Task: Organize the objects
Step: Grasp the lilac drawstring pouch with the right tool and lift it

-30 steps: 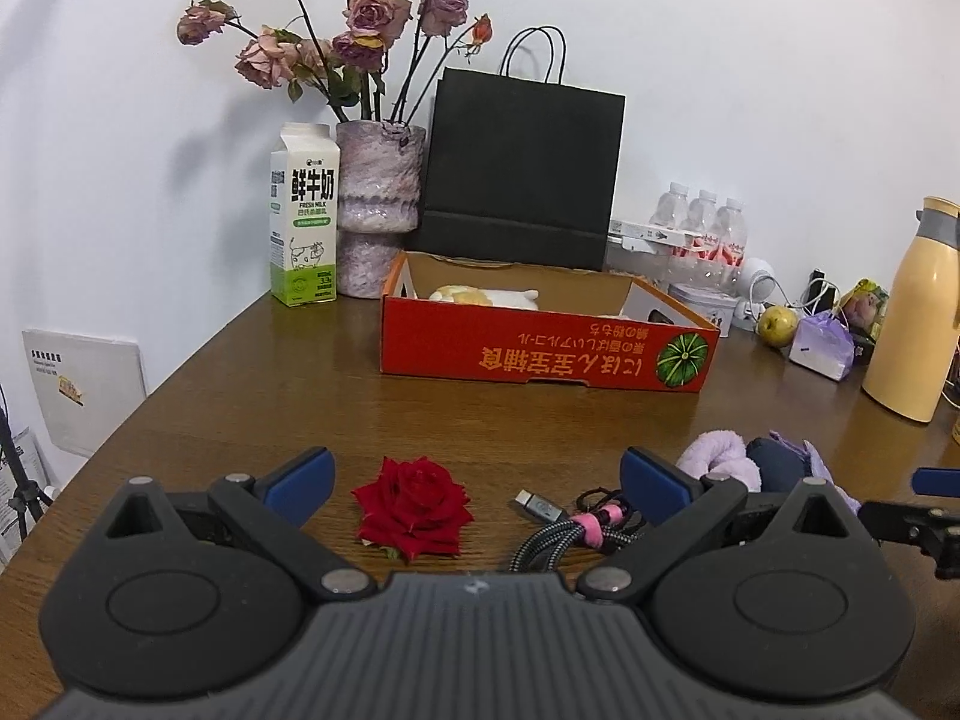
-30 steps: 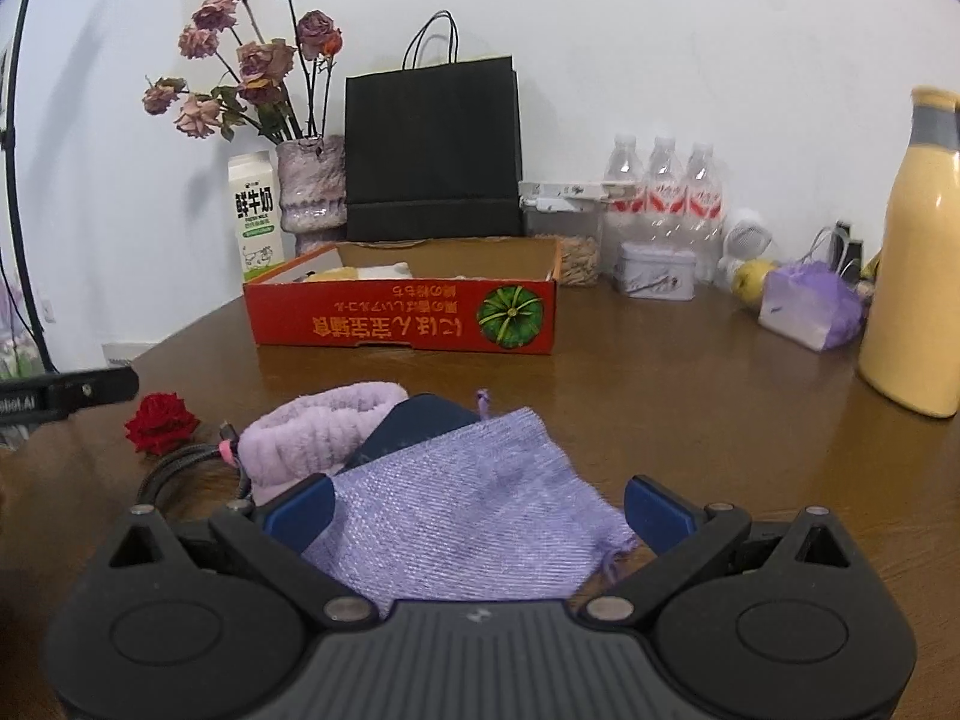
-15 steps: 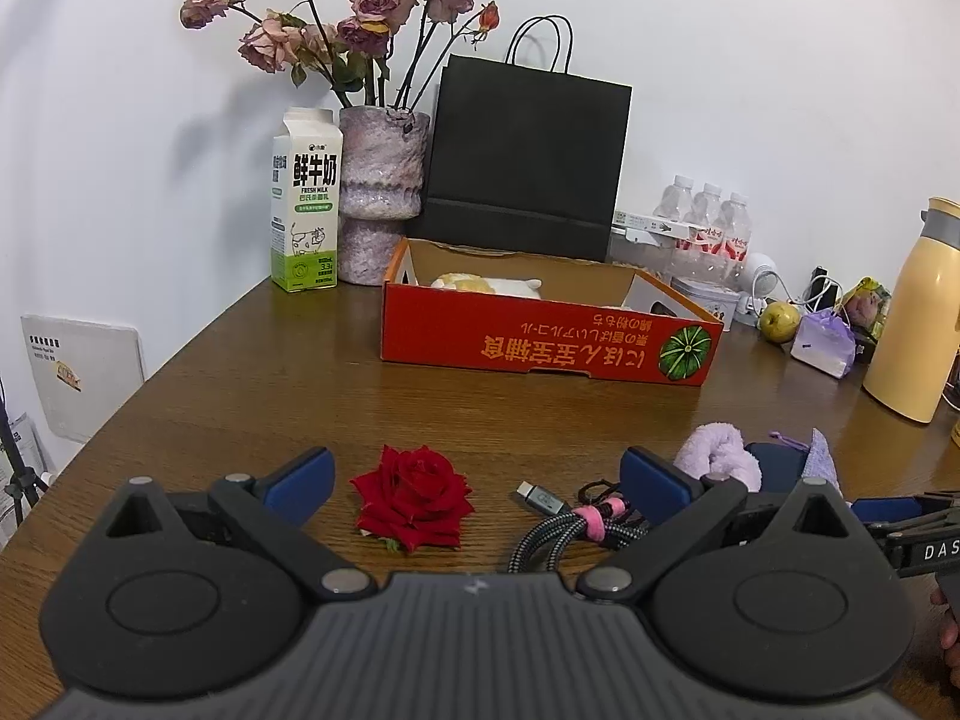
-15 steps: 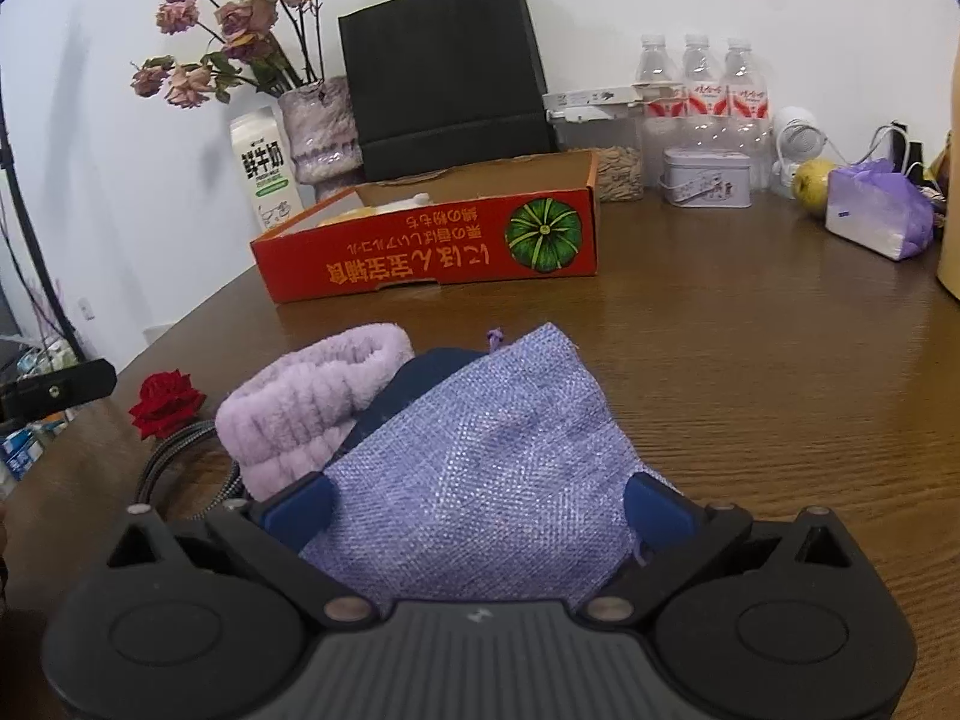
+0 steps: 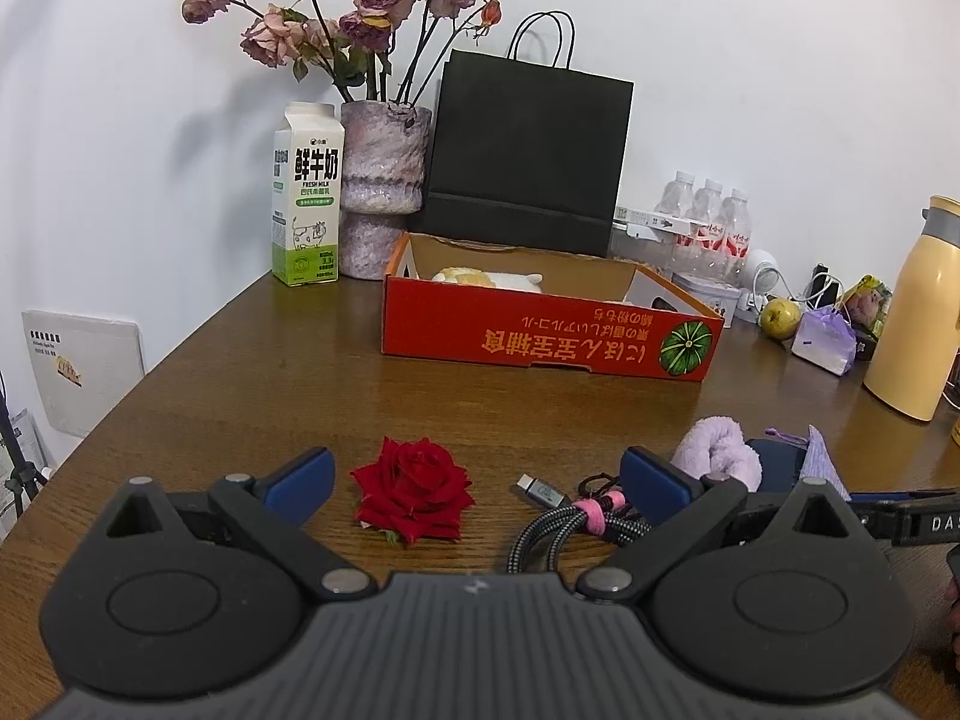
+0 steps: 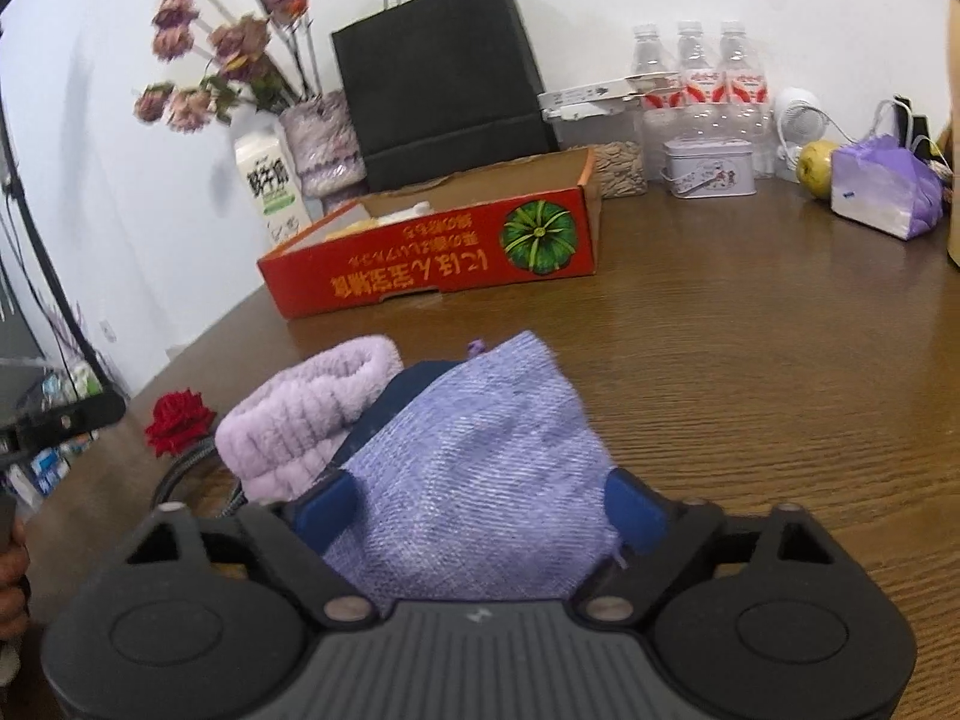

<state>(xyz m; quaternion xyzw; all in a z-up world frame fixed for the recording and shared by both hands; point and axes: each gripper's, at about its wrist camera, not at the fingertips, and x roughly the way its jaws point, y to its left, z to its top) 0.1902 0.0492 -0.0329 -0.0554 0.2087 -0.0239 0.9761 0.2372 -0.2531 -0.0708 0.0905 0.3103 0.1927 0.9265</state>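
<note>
- Left gripper (image 5: 474,480): jaws wide apart, nothing held; red rose (image 5: 413,491) and braided cable (image 5: 555,519) lie on the table (image 5: 240,396) between them.
- Right gripper (image 6: 480,507): jaws have just been closing around the purple woven pouch (image 6: 480,468); pads seemingly touching its sides, though blurred.
- Fluffy lilac band (image 6: 306,414): left of pouch, touching it.
- Red cardboard box (image 6: 432,258): beyond, well apart.

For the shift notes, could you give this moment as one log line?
left gripper: open, over red rose | right gripper: closing around purple pouch | red box: awaiting items
</note>
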